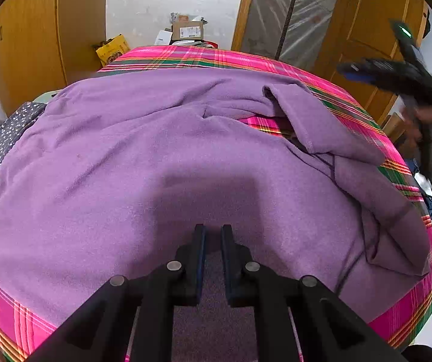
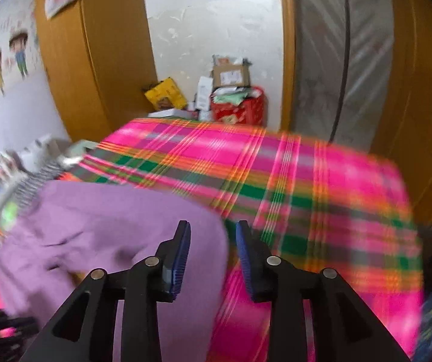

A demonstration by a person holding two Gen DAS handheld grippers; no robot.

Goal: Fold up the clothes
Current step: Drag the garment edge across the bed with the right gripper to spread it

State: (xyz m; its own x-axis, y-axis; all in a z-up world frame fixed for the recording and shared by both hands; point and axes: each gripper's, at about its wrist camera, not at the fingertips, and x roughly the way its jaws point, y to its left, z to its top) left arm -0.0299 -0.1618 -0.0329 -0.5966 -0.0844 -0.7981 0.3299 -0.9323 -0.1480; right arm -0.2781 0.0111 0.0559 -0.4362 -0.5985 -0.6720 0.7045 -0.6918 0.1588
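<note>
Purple fleece garment (image 1: pixel 131 157) lies spread, rumpled, right edge folded over.

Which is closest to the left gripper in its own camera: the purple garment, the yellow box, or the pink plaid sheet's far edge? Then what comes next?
From the left gripper:
1. Purple garment, directly under it.
2. Pink plaid sheet's far edge, beyond the garment.
3. Yellow box, past the bed, upper left by the wall.

A home bedroom, by all signs. Bed with a pink plaid cover (image 2: pixel 321 181) in the middle, wooden wardrobe (image 2: pixel 95 60) upper left, cartoon wall stickers (image 2: pixel 4 63) far left. Cardboard boxes (image 2: pixel 231 75) piled by the back wall.
</note>
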